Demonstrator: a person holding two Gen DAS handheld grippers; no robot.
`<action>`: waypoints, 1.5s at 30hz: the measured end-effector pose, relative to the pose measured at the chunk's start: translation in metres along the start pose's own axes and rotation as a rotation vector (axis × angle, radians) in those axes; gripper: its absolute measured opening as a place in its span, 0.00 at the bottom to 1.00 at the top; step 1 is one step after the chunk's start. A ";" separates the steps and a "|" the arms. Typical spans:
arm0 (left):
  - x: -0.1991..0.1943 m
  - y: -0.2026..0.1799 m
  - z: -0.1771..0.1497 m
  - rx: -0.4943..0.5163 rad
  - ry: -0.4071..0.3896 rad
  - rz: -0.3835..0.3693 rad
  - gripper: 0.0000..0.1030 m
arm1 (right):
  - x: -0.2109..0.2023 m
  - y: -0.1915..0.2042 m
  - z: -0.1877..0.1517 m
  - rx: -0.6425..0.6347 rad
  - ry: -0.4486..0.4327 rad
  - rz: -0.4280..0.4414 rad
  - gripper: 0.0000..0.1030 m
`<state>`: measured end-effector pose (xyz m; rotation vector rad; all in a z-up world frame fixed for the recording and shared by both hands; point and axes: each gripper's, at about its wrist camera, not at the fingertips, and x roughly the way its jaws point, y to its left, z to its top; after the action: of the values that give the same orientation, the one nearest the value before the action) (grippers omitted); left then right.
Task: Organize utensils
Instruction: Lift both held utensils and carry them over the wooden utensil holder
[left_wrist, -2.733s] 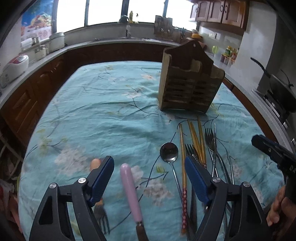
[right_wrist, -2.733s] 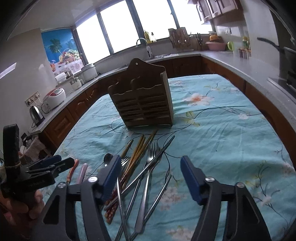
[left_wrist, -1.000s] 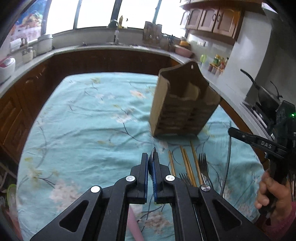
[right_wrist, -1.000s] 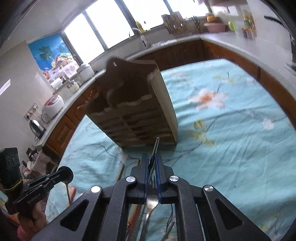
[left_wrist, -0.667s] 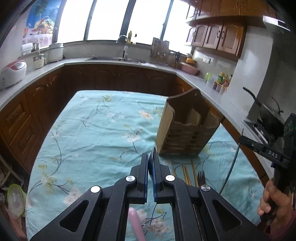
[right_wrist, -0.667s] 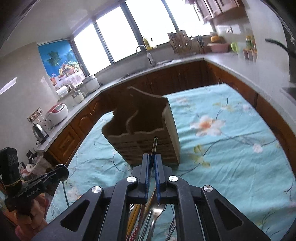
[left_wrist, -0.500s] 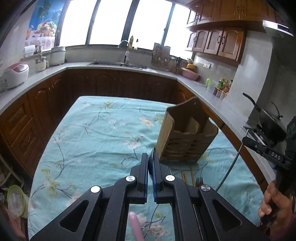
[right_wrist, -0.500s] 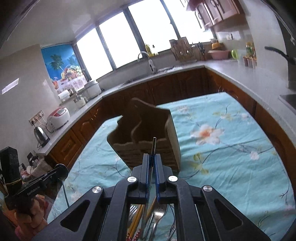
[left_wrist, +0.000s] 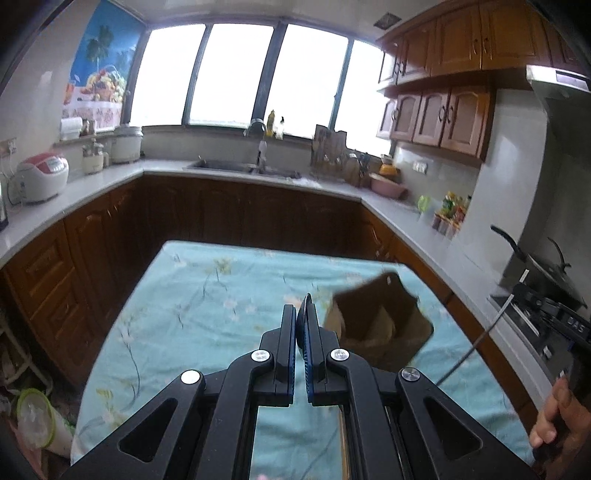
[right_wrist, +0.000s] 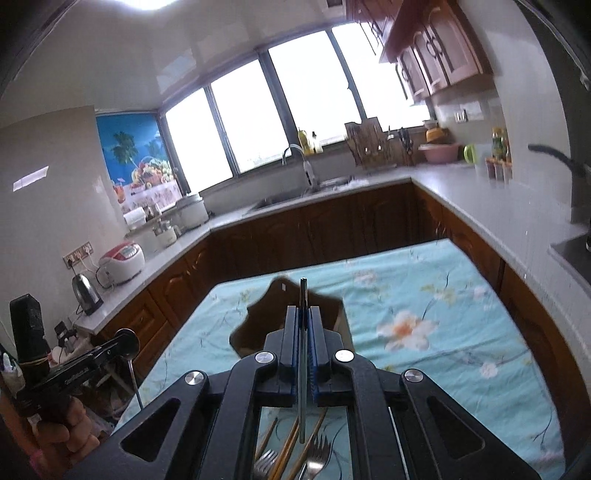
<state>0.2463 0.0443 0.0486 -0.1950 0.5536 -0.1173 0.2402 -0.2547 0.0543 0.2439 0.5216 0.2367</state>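
My left gripper (left_wrist: 300, 325) is shut on a metal spoon (right_wrist: 127, 343); its bowl edge pokes out between the pads, and the right wrist view shows the bowl up and the handle hanging down. My right gripper (right_wrist: 303, 325) is shut on a thin metal utensil handle (right_wrist: 303, 295); its lower end hangs below the jaws. Both grippers are held high above the table. The wooden utensil holder (left_wrist: 376, 325) stands on the table below and ahead, to the right in the left wrist view, and just behind the pads in the right wrist view (right_wrist: 255, 325).
Forks and chopsticks (right_wrist: 291, 450) lie on the blue floral tablecloth (left_wrist: 192, 314) under the right gripper. Brown cabinets and a grey counter (left_wrist: 110, 177) ring the table. A pan (left_wrist: 535, 266) sits on the stove at right.
Both grippers, open over the utensils 2.7 s ago, have shut on a spoon and a metal utensil and lifted them. Over the last second they rose higher, and the holder sank lower in both views.
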 end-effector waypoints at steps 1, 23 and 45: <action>0.002 -0.001 0.007 -0.003 -0.023 0.011 0.02 | -0.001 0.000 0.005 -0.002 -0.012 -0.001 0.04; 0.138 -0.078 0.007 -0.006 -0.199 0.244 0.03 | 0.058 -0.013 0.057 -0.023 -0.138 -0.053 0.04; 0.177 -0.082 0.017 0.132 -0.037 0.224 0.05 | 0.106 -0.035 0.012 0.019 0.013 -0.046 0.05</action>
<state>0.3999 -0.0616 -0.0103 -0.0060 0.5250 0.0675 0.3413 -0.2593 0.0054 0.2493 0.5421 0.1891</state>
